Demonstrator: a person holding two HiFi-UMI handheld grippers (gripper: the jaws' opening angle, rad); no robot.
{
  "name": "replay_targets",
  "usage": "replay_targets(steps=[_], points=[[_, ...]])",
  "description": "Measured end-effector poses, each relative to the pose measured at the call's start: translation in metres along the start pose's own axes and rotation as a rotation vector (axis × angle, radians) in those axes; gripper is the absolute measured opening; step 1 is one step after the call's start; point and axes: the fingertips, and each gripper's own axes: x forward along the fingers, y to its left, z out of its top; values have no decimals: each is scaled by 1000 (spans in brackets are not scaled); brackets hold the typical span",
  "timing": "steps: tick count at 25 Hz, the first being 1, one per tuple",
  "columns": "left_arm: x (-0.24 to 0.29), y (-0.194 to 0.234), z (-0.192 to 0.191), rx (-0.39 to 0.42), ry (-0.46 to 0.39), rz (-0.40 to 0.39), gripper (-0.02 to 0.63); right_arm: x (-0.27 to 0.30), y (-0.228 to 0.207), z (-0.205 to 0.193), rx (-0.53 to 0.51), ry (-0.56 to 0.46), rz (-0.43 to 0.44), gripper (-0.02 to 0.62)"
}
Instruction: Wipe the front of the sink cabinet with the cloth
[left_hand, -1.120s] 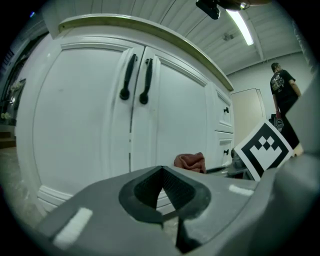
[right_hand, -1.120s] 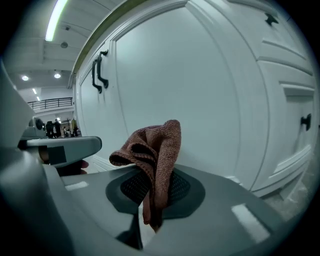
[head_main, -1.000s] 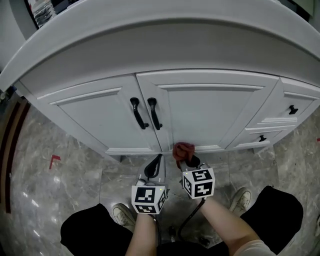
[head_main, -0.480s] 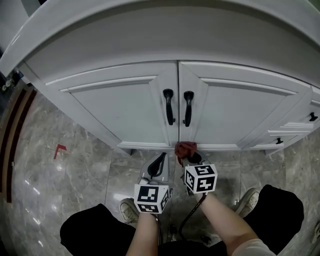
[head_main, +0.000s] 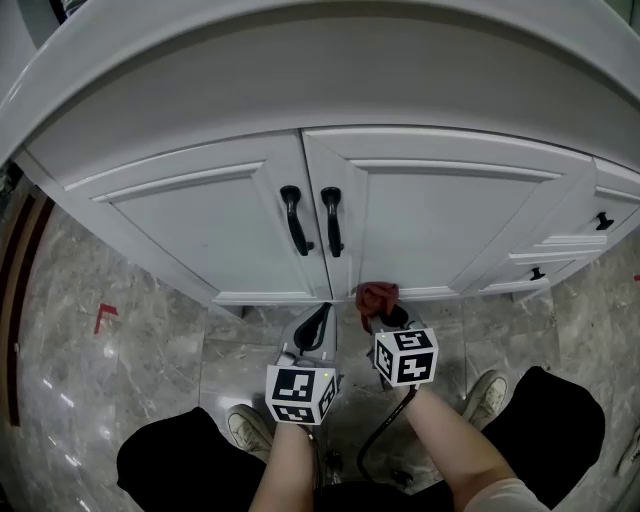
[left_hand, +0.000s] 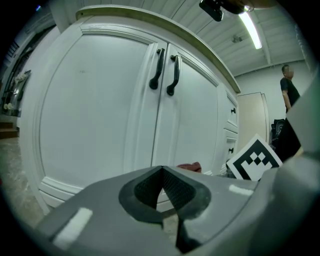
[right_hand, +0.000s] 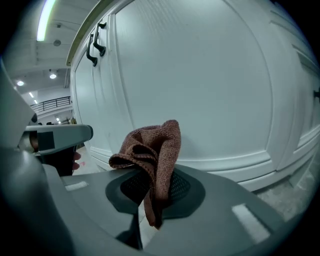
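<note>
Cloth (right_hand: 152, 160), reddish-brown and bunched, is pinched in the right gripper (head_main: 390, 322): fingers closed on it, w/ a fold sticking up past the tips. In the head view it's lower centre, at the bottom rail of the door on the frame's right; can't tell if it's touching. Cabinet front (head_main: 440, 220) lies straight ahead of the fingers and runs up-frame, so the wipe prob. goes upward. Left gripper (head_main: 312, 332) hangs just beside, fingers shut, empty. Glossy marble floor (head_main: 140, 340) below.
</note>
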Motion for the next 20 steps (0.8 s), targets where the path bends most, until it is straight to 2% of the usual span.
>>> replay_targets(steps=[7, 15, 20], points=[[19, -34, 6, -2, -13, -46, 0, -30, -60, 0, 30, -11, -97, 81], [43, -86, 5, -10, -14, -108, 0, -74, -146, -4, 157, -17, -247, 80], [50, -109, 4, 10, -4, -131, 0, -92, -171, -4, 184, -14, -291, 80]])
